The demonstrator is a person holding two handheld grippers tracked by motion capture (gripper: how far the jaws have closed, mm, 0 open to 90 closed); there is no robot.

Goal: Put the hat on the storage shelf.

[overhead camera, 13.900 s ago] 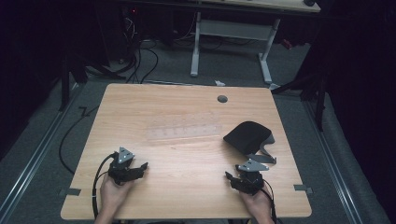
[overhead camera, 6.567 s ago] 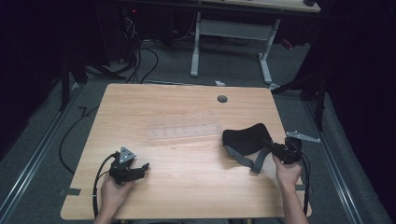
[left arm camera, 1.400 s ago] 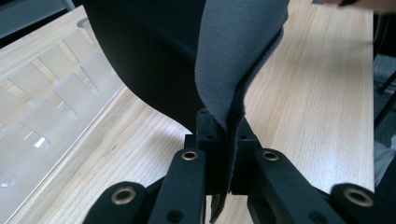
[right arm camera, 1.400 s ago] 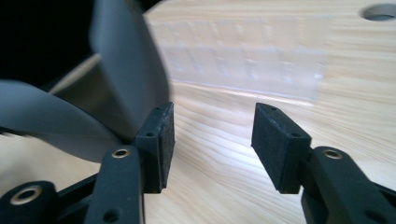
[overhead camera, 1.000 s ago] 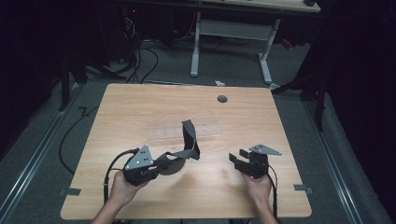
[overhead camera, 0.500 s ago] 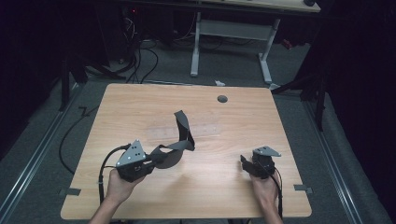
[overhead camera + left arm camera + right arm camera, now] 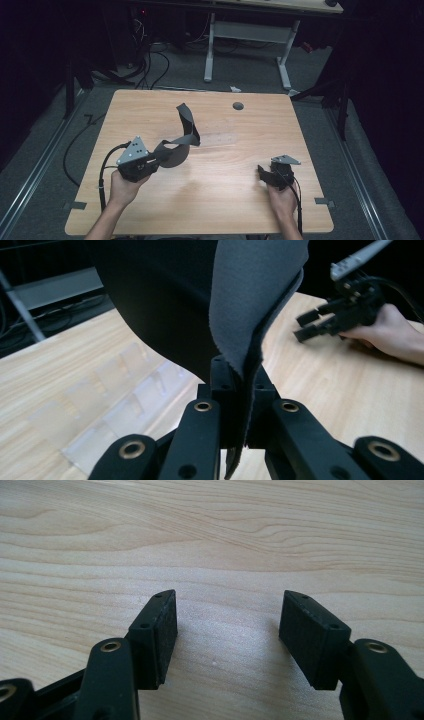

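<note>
Your left hand-held gripper (image 7: 159,159) is clenched on the edge of the dark grey cloth piece (image 7: 176,147), jaws pinched tight on the fabric, and you've got it lifted off the tabletop (image 7: 225,200) at the left, its strap end curling up and away toward the far side. Your right hand-held gripper (image 7: 265,173) sits low over bare wood near the right edge, jaws just been opening, spread wide with nothing between them, well apart from the cloth.

Table (image 7: 210,200): light wood with visible grain. Cloth (image 7: 175,150): dark grey outside, paler grey inside. Tongs (image 7: 227,630): black; their top plate (image 7: 132,150): grey.
</note>
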